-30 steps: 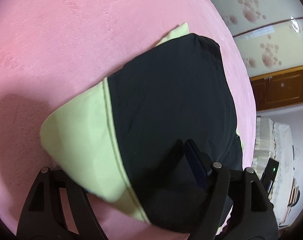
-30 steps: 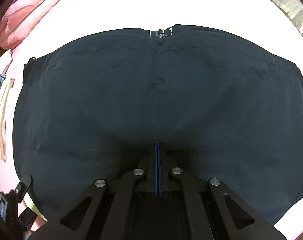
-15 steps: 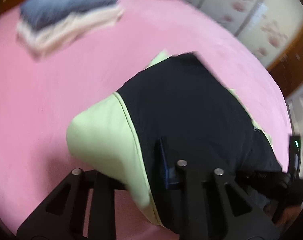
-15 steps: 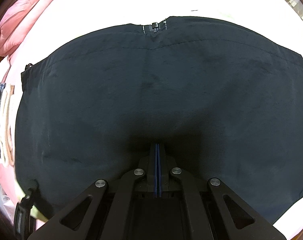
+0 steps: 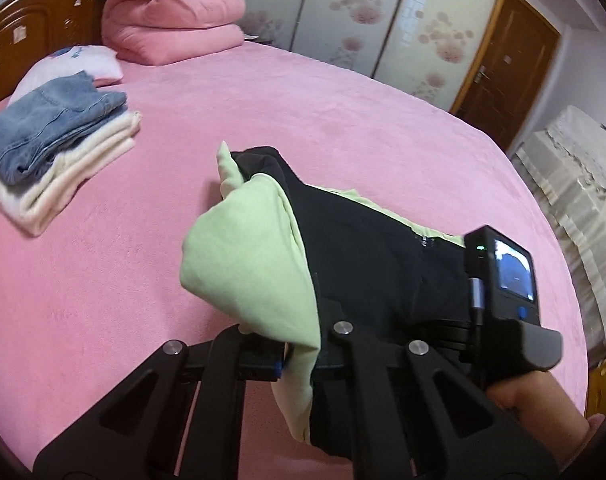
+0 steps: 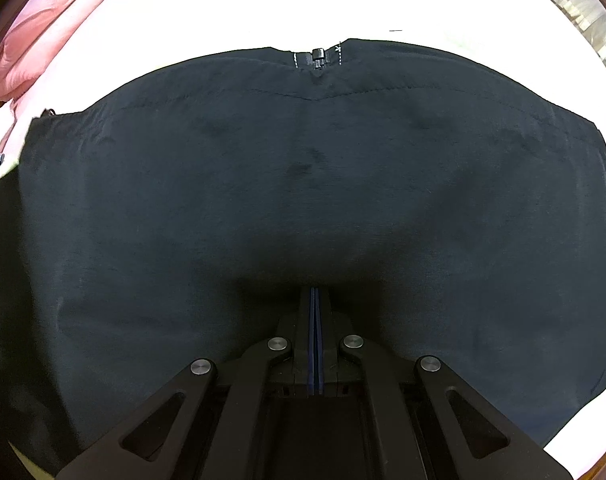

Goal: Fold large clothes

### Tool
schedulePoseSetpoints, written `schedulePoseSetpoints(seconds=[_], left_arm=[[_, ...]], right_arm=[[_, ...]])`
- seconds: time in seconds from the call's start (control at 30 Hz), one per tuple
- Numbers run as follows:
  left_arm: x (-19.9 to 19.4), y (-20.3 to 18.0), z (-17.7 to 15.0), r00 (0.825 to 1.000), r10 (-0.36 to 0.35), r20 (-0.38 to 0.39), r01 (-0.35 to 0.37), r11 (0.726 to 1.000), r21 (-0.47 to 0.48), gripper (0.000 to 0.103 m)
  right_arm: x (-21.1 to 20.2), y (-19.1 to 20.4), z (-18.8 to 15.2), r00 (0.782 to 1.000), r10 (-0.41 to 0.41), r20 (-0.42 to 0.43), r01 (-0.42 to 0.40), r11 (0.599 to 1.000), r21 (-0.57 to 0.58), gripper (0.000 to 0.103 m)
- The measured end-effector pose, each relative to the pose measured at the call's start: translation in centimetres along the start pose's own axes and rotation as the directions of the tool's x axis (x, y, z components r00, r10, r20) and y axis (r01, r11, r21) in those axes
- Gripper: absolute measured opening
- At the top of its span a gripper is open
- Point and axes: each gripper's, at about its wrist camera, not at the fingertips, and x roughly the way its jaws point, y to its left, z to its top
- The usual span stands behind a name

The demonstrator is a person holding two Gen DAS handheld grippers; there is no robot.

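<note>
A black jacket (image 5: 363, 248) with a pale green lining (image 5: 251, 256) lies on the pink bed (image 5: 343, 120). My left gripper (image 5: 299, 356) is shut on the jacket's near edge, which it holds lifted so the green lining curls over the black side. In the right wrist view the jacket (image 6: 303, 184) fills the frame, with its zip pull (image 6: 318, 56) at the far hem. My right gripper (image 6: 315, 296) points straight down, shut, its tips pressed onto the black cloth. The left wrist view shows that gripper's camera unit (image 5: 499, 276) and the hand (image 5: 543, 404) holding it.
A stack of folded clothes, jeans (image 5: 55, 120) on cream garments (image 5: 63, 176), sits at the left of the bed. A folded pink quilt (image 5: 175, 20) and a pillow (image 5: 71, 68) lie by the wooden headboard (image 5: 35, 28). Floral wardrobe doors (image 5: 383, 20) and a brown door (image 5: 515, 64) stand behind.
My left gripper closed on the green-lined edge, then rose and rolled, lifting that edge off the bed. The right gripper stayed pressed on the jacket.
</note>
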Motion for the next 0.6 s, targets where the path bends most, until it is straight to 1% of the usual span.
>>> schedulePoseSetpoints(seconds=[0.13,0.2,0.37,0.5,0.6], left_arm=[[-1.1,-1.0,0.3,0.999,-0.044,0.01,0.043,0.998,0.051,0.005],[-1.5,-1.6,0.2,0.999,-0.05,0.009,0.049,0.996,0.077,0.005],[-2.1,-2.0,0.1,0.998,-0.07,-0.005,0.07,0.992,0.101,0.005],[-3.0,-2.3,-0.3,0.997,-0.069,0.017,0.065,0.987,0.147,0.004],[-4.1,-3.7,-1.1,0.997,-0.046,0.056,0.033,0.975,0.221,0.003]], right_arm=[[0.0,0.8,-0.8,0.999,-0.031,0.026,0.032,0.999,-0.024,0.0],[-0.1,1.1,-1.1,0.999,-0.038,0.035,0.039,0.999,-0.024,0.0],[-0.2,1.5,-2.3,0.997,-0.03,0.073,0.03,1.0,0.006,0.0],[-0.1,1.7,-2.9,0.995,-0.022,0.099,0.022,1.0,0.001,0.0],[0.1,1.6,-3.5,0.993,-0.006,0.12,0.007,1.0,-0.011,0.0]])
